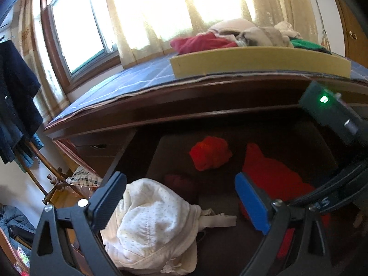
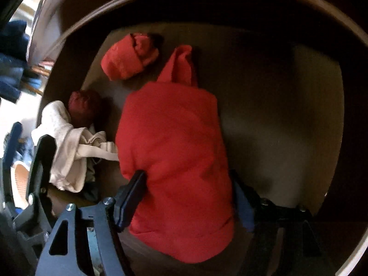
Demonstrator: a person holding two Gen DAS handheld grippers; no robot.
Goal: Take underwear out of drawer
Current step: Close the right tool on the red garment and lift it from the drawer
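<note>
Nearest our left gripper (image 1: 180, 203), a white dotted undergarment (image 1: 151, 227) lies bunched at the drawer's front corner, between the spread jaws, which do not press on it. Our right gripper (image 2: 188, 197) points steeply down into the open drawer (image 2: 287, 105) and straddles a large red folded garment (image 2: 172, 149); its black finger (image 2: 131, 197) sits just against the cloth on one side and the blue pad (image 2: 245, 209) on the other, the jaws wide, though we cannot tell whether they squeeze it. Beyond, a dark maroon bundle (image 2: 84, 108) rests beside the white piece, and a smaller red rolled item (image 2: 128, 58) lies toward the drawer's back. Farther off, on the blue-covered desk (image 1: 138, 78), a yellow tray (image 1: 260, 62) holds a heap of clothes (image 1: 241, 35) before a sunlit curtained window (image 1: 80, 27).
</note>
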